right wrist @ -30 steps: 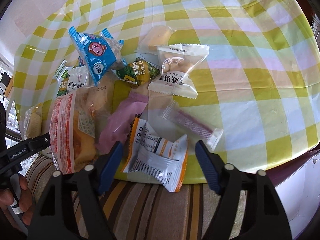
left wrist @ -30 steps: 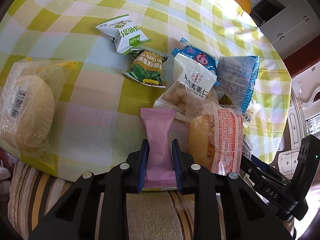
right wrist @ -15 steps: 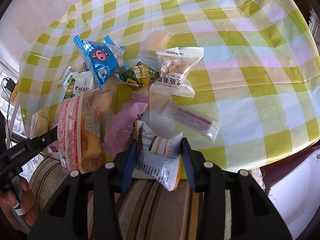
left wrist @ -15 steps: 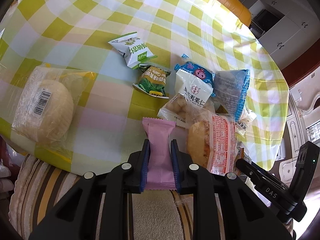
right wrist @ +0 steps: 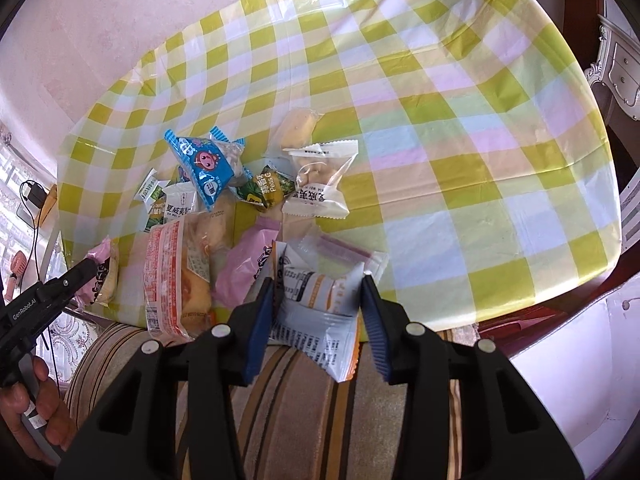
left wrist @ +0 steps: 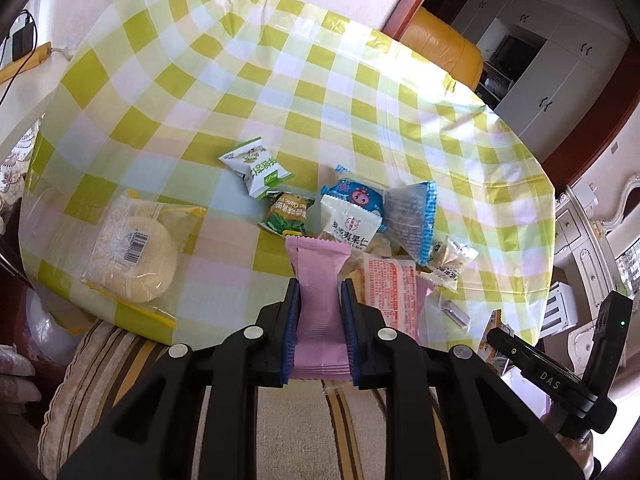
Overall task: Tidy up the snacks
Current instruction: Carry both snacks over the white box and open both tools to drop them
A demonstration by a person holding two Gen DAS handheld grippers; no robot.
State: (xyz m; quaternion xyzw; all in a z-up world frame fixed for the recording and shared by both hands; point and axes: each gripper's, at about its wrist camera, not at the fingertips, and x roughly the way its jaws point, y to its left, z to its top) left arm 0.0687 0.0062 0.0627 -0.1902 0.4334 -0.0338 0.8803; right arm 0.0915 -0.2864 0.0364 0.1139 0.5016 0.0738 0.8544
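My left gripper (left wrist: 320, 288) is shut on a pink snack packet (left wrist: 318, 280) and holds it above the near edge of the checked table (left wrist: 240, 80). My right gripper (right wrist: 318, 284) is shut on a white and orange snack packet (right wrist: 320, 308), lifted over the near edge. A pile of snacks lies on the table: a blue cartoon packet (right wrist: 206, 168), a red-printed bread bag (right wrist: 172, 280), a green pea packet (right wrist: 266, 190), a white nut packet (right wrist: 320, 184), another pink packet (right wrist: 244, 272). The left gripper also shows in the right wrist view (right wrist: 90, 276).
A round bun in a clear bag (left wrist: 136, 256) lies at the table's left. A green and white packet (left wrist: 256, 168) lies apart behind the pile. A striped cushion (right wrist: 300, 400) sits below the near edge. An orange chair (left wrist: 440, 48) stands behind the table.
Both grippers have pulled back and up from the table with their packets. The right gripper closed from open onto the white and orange packet and lifted it.
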